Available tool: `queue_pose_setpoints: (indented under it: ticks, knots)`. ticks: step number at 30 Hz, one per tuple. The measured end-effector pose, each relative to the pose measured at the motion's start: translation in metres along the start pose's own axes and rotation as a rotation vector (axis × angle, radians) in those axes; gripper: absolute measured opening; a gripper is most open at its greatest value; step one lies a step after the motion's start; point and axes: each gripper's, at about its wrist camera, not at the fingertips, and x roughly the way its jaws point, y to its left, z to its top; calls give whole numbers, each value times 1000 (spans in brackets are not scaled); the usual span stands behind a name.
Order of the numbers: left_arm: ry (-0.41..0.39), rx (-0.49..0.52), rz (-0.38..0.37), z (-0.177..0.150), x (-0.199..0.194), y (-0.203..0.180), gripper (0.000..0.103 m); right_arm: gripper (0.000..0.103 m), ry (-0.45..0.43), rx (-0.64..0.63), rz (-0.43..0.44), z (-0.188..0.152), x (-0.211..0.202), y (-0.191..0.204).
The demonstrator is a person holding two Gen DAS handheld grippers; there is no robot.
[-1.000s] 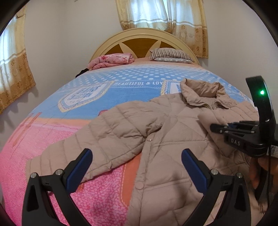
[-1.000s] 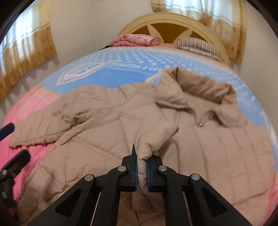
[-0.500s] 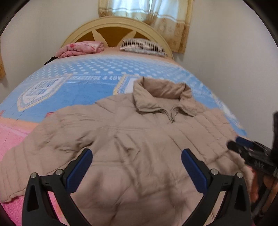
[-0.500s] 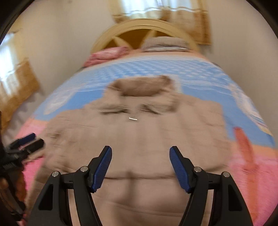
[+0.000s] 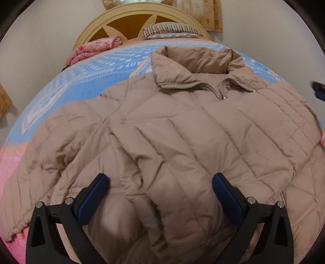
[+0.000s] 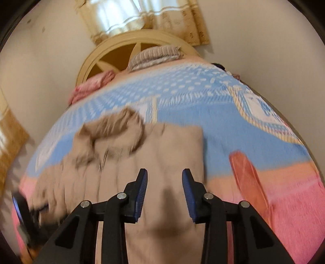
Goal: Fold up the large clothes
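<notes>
Item: beige quilted jacket (image 5: pixel 182 130), one piece, lying front side up on the bed (image 5: pixel 85 89). In the left wrist view it fills the centre and lower frame; in the right wrist view (image 6: pixel 154 158) it takes the lower left and centre, blurred.

- Collar (image 5: pixel 195 63): stands open at upper centre of the left view, toward the headboard. Zip closed below it, pull (image 5: pixel 222 97) visible at upper right of centre.
- Sleeve, frame left (image 5: pixel 40 182): spread outward over the pink part of the bedspread, cuff near the lower left edge.
- Sleeve, frame right (image 5: pixel 203 176): folded inward across the chest, its end lying at bottom centre between the tool fingers.
- Right edge of the jacket in the right view: straight vertical line against blue and pink bedspread.

Left tool (image 5: pixel 160 195): lower frame, blue-padded fingers (image 5: pixel 93 199) spread wide, nothing between the pads, positioned over the folded sleeve. Contact with the fabric cannot be told.

Right tool (image 6: pixel 164 193): lower centre of its own view, fingers partly apart, holding nothing, over the jacket's right half. A dark shadow lies on the fabric below it. Its tip also shows at the far right edge of the left view (image 5: pixel 319 89).

Surroundings: bedspread, blue with white dots in the upper part, pink in the lower. Cream arched headboard (image 5: pixel 130 18) at top. Striped pillow (image 5: pixel 170 30) at top centre; folded pink blanket (image 5: pixel 93 48) at upper left. Patterned curtain (image 6: pixel 142 18) above the headboard.
</notes>
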Motion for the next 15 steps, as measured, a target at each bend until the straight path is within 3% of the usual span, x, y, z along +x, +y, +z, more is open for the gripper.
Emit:
queue_pose_setpoints:
  ticks: [4,8,11,15]
  knots:
    - [-22,-52,8,3,-18,8,103,36,34,24,-1,10,49,-5]
    - [-149,-139,-19,27,-64,26,103,36,130,-3,-24,-5,86,-6]
    - [-176,-106,-67,44,-74,10,103,36,152,-26,-38,-15,98,-8]
    - [-106,4,-65,47,-34,-32,103,36,185,-57,-50,-18,102,-9]
